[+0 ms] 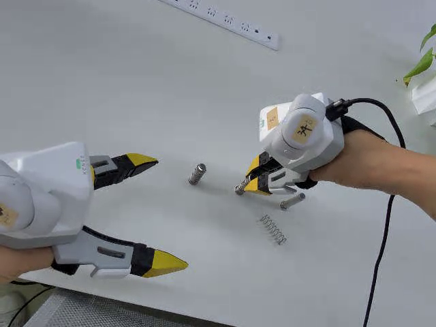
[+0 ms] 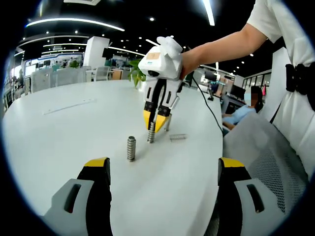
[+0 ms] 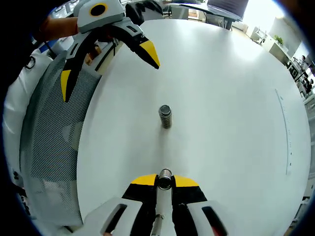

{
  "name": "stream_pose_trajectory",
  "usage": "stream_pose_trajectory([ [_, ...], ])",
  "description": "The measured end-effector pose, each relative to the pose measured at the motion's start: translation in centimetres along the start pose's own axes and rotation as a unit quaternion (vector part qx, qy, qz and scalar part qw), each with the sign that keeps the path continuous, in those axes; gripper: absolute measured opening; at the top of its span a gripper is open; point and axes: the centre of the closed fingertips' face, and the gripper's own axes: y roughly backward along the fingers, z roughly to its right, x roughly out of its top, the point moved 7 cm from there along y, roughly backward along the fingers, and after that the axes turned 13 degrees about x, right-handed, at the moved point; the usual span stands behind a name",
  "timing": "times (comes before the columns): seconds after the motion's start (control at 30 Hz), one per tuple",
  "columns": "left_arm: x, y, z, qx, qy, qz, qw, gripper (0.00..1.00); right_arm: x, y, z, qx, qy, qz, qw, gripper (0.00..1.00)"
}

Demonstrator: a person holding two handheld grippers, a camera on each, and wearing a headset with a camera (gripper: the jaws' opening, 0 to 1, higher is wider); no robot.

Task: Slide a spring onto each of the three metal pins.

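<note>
Presently the right gripper (image 1: 255, 176) is pinching its yellow-tipped jaws tight around a held pin (image 1: 241, 186), which is wearing coils wound round its shaft; in the right gripper view that pin's head is poking out between the jaw tips, and in the left gripper view it is pointing down at the white table (image 1: 136, 82), its lower end sitting at or just above the surface, though I cannot tell which. The left gripper (image 1: 155, 211) is hovering near the table's front edge with its jaws spread wide and gripping nothing; its tips are pointing towards the middle of the work. Between the two grippers a standing pin (image 1: 197, 174) is resting upright on the table, likewise carrying coils around it and keeping apart from both grippers. A bare pin (image 1: 293, 200) is lying flat just beside the right gripper's jaws; near it, a little closer to the table's front edge, a loose spring (image 1: 273, 229) is lying on its side, touching neither pin. A black cable (image 1: 388, 204) is trailing from the right gripper past the person's forearm (image 1: 388, 167); a white power strip (image 1: 225, 19) is lying along the far side of the table, and green plant leaves (image 1: 424, 60) are showing at the right edge.
</note>
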Motion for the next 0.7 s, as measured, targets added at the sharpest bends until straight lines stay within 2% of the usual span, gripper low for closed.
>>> stream_pose_trajectory([
  [0.5,-0.29,-0.22,0.25,0.0,-0.001,-0.003,1.0,0.89,-0.35,-0.66,-0.02,-0.001,-0.009,0.01,0.9999,0.08],
  [0.7,-0.31,-0.12,0.29,0.0,-0.002,-0.004,1.0,0.89,-0.33,-0.64,-0.08,-0.003,-0.011,0.015,0.9998,0.12],
])
